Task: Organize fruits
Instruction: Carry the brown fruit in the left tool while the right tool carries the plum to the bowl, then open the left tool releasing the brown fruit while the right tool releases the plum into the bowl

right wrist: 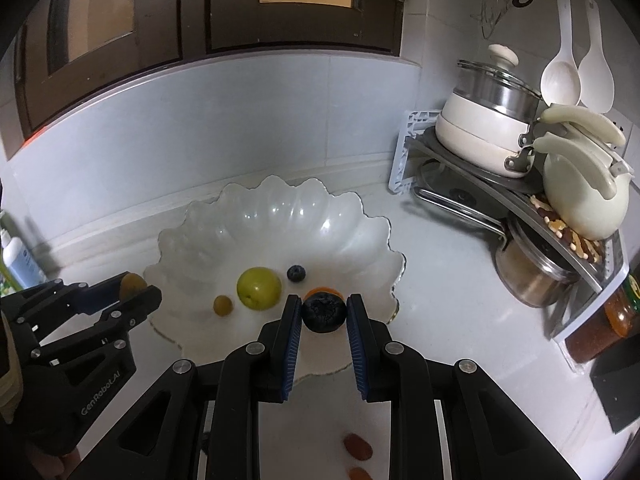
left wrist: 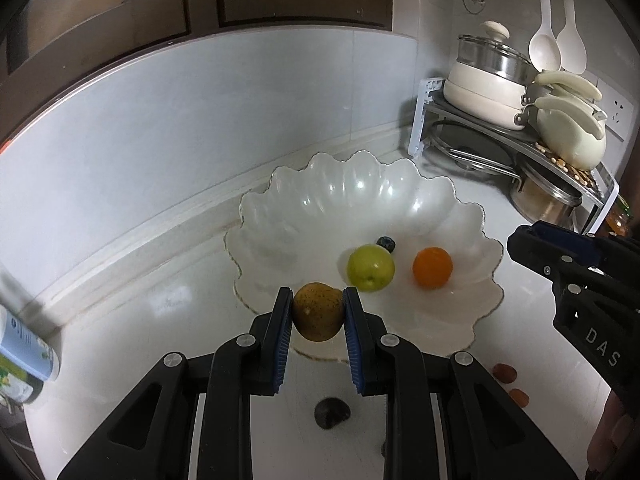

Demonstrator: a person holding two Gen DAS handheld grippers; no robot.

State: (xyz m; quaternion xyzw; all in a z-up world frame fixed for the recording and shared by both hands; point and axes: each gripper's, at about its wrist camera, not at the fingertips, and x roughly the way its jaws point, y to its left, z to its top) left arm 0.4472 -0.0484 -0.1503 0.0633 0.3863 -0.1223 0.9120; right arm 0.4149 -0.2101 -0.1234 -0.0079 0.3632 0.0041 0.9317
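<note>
A white scalloped bowl (left wrist: 400,184) stands on the counter and shows in the right wrist view too (right wrist: 240,216). In it lie a green fruit (left wrist: 370,267), an orange (left wrist: 432,267) and a blueberry (left wrist: 386,243). The right wrist view also shows a small brown fruit (right wrist: 223,305) in the bowl. My left gripper (left wrist: 318,314) is shut on a brown speckled fruit (left wrist: 318,312) above the bowl's near rim. My right gripper (right wrist: 323,314) is shut on a dark blueberry (right wrist: 323,314) over the bowl's near side.
A dark fruit (left wrist: 331,412) and small reddish pieces (left wrist: 505,372) lie on the counter near me. A corner rack (left wrist: 520,148) with pots stands at the back right. A bottle (left wrist: 24,344) is at the left. Jars (right wrist: 600,328) stand at the right.
</note>
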